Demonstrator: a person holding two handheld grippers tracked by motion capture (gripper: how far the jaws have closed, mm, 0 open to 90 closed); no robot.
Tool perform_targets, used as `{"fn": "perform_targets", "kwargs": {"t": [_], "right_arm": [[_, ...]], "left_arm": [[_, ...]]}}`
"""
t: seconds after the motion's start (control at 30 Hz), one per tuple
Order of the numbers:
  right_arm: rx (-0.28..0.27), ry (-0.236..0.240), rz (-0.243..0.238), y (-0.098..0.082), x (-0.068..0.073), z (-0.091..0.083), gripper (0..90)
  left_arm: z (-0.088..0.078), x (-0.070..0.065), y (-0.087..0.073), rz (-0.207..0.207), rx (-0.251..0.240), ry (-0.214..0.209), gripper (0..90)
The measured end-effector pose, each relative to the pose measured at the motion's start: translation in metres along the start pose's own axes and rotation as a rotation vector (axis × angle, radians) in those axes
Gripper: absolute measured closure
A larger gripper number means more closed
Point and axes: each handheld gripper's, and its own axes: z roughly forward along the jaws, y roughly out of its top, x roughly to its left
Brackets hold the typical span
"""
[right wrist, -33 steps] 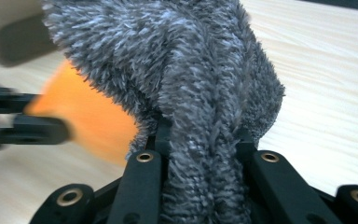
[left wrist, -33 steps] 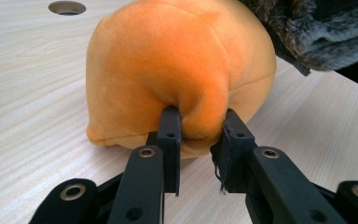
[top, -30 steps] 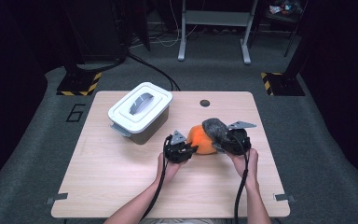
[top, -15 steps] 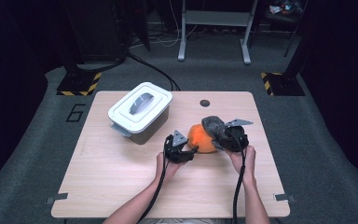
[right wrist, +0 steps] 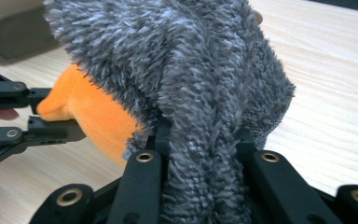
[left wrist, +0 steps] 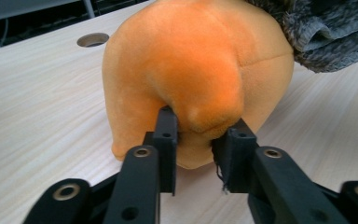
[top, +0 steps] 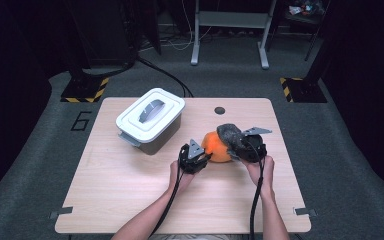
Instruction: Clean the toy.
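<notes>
While clamped as now, left tongs [left wrist: 200, 135]: clenched on a soft bump low on the orange toy [left wrist: 191, 70], having just been closing, with plush squeezed between the jaws.
Right tongs [right wrist: 203, 135]: clenched on a thick fold of the grey fuzzy cloth [right wrist: 191, 70], with pile bulging above and around the jaws.
Toy's place: on the table [top: 130, 210], right of middle, between the two tongs, with the grey cloth draped over its top and right side.
Step in hand, as a judgement: pulling the grey cloth and the toy apart, anchoring with the left, drawing with the right.
Doing it well: keep the left pinch low and steady to pin the toy down. Draw the right tongs up and away from the left, slowly and without twisting. Treat the left bite as shallow and likely to slip under a hard tug. Take a deeper hold at any sign of plush creeping out.
Left gripper view adds: how little plush sits between the jaws, and a round hole [left wrist: 93, 39] in the tabletop beyond the toy.
Right gripper view adds: how deep the cloth sits in its jaws, and the left tongs side-on, nipping the toy's tip.
High view adds: the whole layout, with a white lidded box [top: 150, 120] behind and left of the toy, well apart from both tongs.
</notes>
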Motion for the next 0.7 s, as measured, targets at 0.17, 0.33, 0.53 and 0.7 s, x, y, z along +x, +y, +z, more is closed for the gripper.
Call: {"fn": "perform_targets", "kwargs": {"t": [0.17, 0.33, 0.53, 0.7], "right_arm": [[-0.042, 0.027, 0.001, 0.001, 0.005, -0.017, 72.3], [-0.052, 0.068, -0.052, 0.008, 0.028, -0.03, 72.2], [-0.023, 0.058, -0.096, 0.009, 0.044, -0.013, 72.2], [-0.022, 0.039, -0.113, 0.009, 0.045, -0.005, 72.3]], "left_arm": [[-0.006, 0.001, 0.004, -0.079, 0.006, -0.042, 75.5], [-0.017, -0.006, 0.013, -0.167, 0.001, -0.102, 75.6], [-0.017, -0.003, 0.009, -0.219, 0.009, -0.102, 75.9], [-0.015, 0.001, 0.007, -0.22, 0.016, -0.084, 75.9]]}}
